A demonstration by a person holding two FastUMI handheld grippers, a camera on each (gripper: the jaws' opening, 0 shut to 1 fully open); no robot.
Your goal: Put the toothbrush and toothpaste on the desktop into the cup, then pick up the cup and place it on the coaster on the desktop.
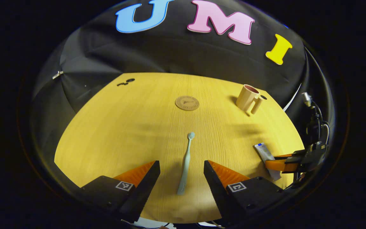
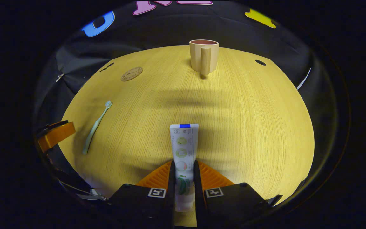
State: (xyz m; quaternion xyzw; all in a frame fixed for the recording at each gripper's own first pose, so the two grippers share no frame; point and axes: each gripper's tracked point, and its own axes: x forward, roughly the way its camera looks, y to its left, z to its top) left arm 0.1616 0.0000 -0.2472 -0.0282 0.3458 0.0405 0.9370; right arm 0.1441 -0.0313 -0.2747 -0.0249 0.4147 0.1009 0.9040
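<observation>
Gripping the toothpaste near its lower end, the right gripper has both fingers pressed against the tube's sides, and the tube points away from it toward the far side of the table. Whether the tube is lifted off the wood or lies flat on it I cannot tell. Seen from the left gripper view, the same tube sits at the near right of the table with the right gripper closed around it.

The left gripper hangs released above the toothbrush, its jaws spread wide to either side of the handle and apart from it. The brush lies flat, bristle end toward the far side; in the right gripper view it rests at the near left.

The cup stands upright at the far side, straight ahead of the tube, handle facing the near edge and mouth open. The coaster lies bare to the cup's left, well apart from it.

Judging by this, the first step is in hand: both items are being picked up and neither is in the cup yet. Next, the tube needs raising, carrying across to the cup, tilting upright over the rim and releasing; the left jaws need lowering around the brush handle and closing
</observation>
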